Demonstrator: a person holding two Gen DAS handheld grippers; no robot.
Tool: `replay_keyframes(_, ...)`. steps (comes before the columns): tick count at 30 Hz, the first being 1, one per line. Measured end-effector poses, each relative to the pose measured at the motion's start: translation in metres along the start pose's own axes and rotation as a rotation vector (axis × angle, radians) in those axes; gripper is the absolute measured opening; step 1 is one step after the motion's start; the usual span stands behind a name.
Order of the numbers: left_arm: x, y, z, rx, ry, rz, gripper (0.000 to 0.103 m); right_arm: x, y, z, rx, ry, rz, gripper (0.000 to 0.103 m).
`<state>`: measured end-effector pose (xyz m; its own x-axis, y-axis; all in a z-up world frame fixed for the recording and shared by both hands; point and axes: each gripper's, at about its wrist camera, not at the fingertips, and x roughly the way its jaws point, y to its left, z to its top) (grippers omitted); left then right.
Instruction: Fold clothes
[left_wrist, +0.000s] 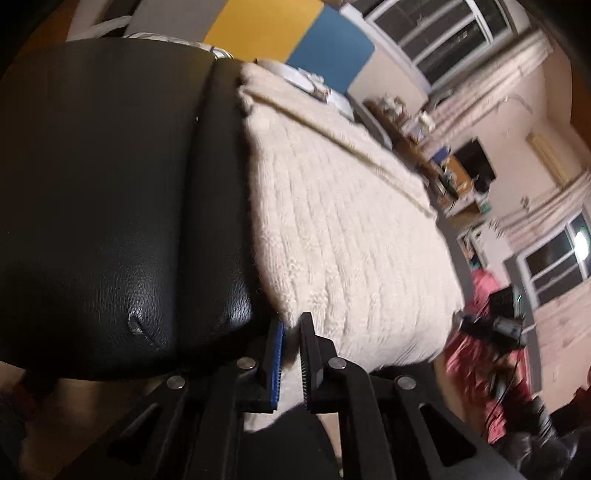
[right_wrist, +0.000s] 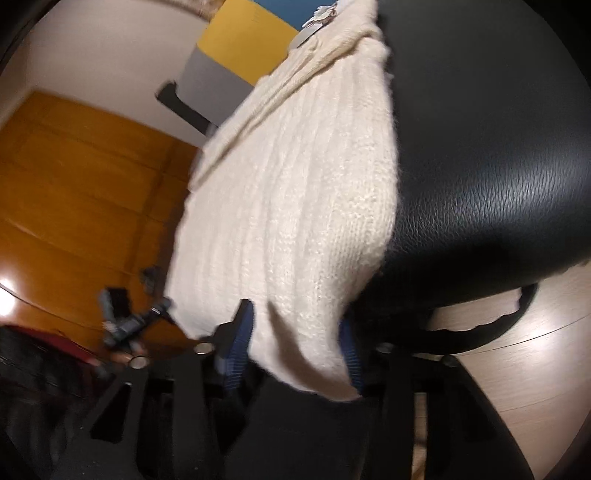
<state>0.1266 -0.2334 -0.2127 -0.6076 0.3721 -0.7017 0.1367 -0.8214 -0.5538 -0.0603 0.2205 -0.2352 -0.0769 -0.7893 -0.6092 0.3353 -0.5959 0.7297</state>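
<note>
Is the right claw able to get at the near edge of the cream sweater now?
Probably yes: the cream sweater's hanging edge already lies between the fingers of the right claw, and nothing blocks it.

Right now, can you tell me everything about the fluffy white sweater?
The sweater is cream, chunky ribbed knit, soft and fuzzy-looking. It lies spread flat over a black leather-like cushion, with its near hem hanging off the edge. The left gripper has its fingers pinched on one hem corner. The right gripper's fingers sit on either side of the other corner, which droops between them; that view is blurred.
</note>
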Motion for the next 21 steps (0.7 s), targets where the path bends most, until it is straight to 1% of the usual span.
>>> replay_keyframes(1,-0.001,-0.001,0.000,-0.002,-0.009,-0.015,0.005,0.000,0.000,0.000,0.001,-0.003,-0.010,0.024)
replay_keyframes(2,0.000,-0.002,0.000,-0.003,-0.009,-0.029,0.005,0.000,-0.002,0.000,0.006,-0.007,-0.012,0.023)
replay_keyframes(7,0.007,-0.002,0.002,-0.009,0.022,-0.021,0.008,0.001,-0.009,-0.001,0.031,-0.025,-0.017,0.023)
replay_keyframes(12,0.009,0.002,0.004,-0.048,0.024,-0.037,0.008,0.002,-0.017,-0.002,0.078,-0.021,0.031,0.025)
replay_keyframes(15,0.009,0.003,0.005,-0.059,0.029,-0.040,0.009,0.002,-0.017,-0.003,0.078,-0.025,0.076,0.039)
replay_keyframes(17,0.009,0.003,0.006,-0.065,0.034,-0.043,0.009,0.003,-0.014,-0.003,0.088,-0.039,0.112,0.058)
replay_keyframes(18,0.008,0.003,0.005,-0.067,0.034,-0.043,0.009,0.003,-0.012,-0.003,0.078,-0.036,0.123,0.063)
replay_keyframes(19,0.008,0.004,0.004,-0.068,0.034,-0.043,0.009,0.003,-0.009,-0.002,0.069,-0.032,0.134,0.073)
replay_keyframes(20,0.008,0.004,0.004,-0.067,0.034,-0.042,0.009,0.003,-0.006,-0.001,0.059,-0.024,0.150,0.087)
replay_keyframes(21,0.008,0.004,0.004,-0.068,0.034,-0.041,0.009,0.004,-0.002,0.002,0.048,-0.010,0.159,0.092)
